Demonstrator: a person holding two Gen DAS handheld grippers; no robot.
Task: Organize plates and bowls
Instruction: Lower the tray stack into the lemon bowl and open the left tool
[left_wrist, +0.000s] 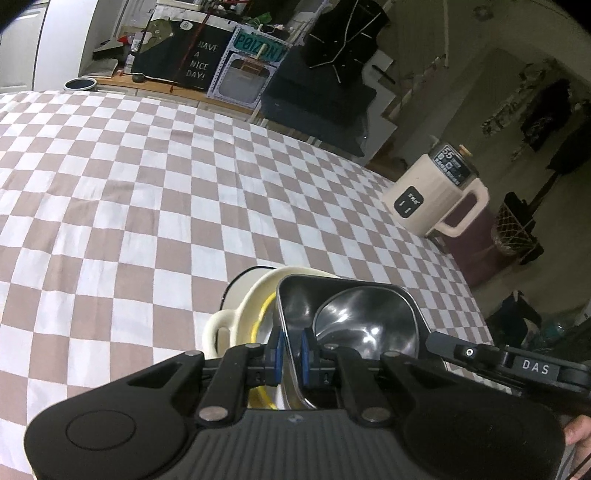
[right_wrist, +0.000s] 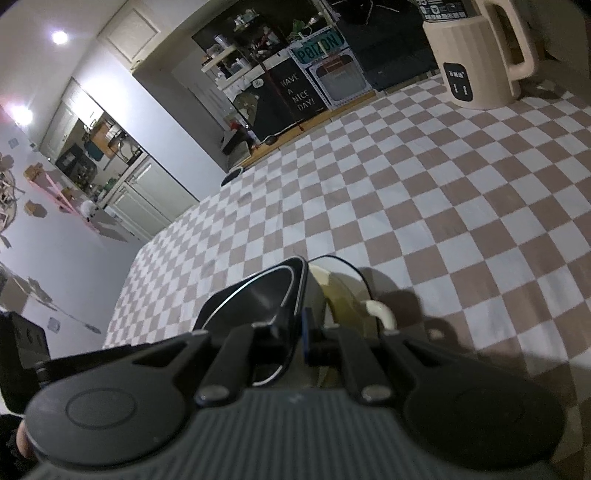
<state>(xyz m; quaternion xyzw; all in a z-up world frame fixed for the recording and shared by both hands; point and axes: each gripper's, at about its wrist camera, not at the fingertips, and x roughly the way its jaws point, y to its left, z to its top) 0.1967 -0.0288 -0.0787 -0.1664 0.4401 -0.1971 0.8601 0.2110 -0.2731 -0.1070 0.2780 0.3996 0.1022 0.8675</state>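
Through my left wrist camera, my left gripper (left_wrist: 291, 356) was pinched tight on the left rim of a steel tray (left_wrist: 295, 295) that held a steel bowl (left_wrist: 364, 325) and sat on a cream pot (left_wrist: 236, 314) over the checked tablecloth (left_wrist: 147, 184). Through my right wrist camera, my right gripper (right_wrist: 293, 338) was clamped just as narrowly on the tray's (right_wrist: 258, 295) opposite rim, the cream pot (right_wrist: 343, 291) underneath and a beige kettle (right_wrist: 476, 55) well apart at the table's far corner.
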